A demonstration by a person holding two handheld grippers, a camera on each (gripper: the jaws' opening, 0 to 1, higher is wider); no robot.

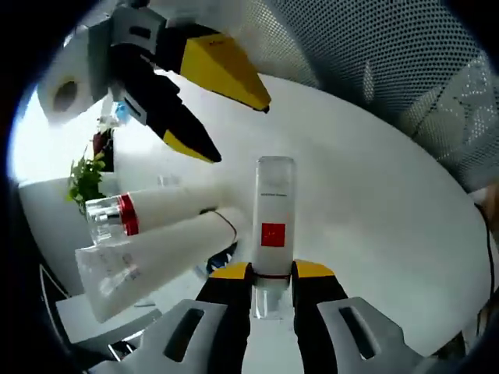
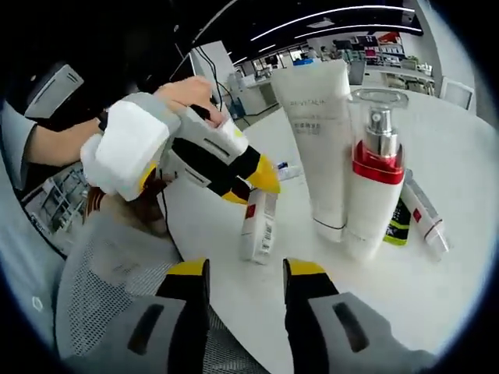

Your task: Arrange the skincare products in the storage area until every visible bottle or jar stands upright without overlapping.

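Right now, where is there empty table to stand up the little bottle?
Bare table lies right of the pump bottle, and more in front of the small bottle in the left gripper. It is crowded around the white tube and flat tubes.

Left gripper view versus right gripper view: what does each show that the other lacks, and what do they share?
Left gripper view: a paper roll and a plant. Right gripper view: a person's hand and slim tubes lying beside the pump bottle. Shared: the white tube, the pump bottle, and the small red-labelled bottle clamped in the left tongs.
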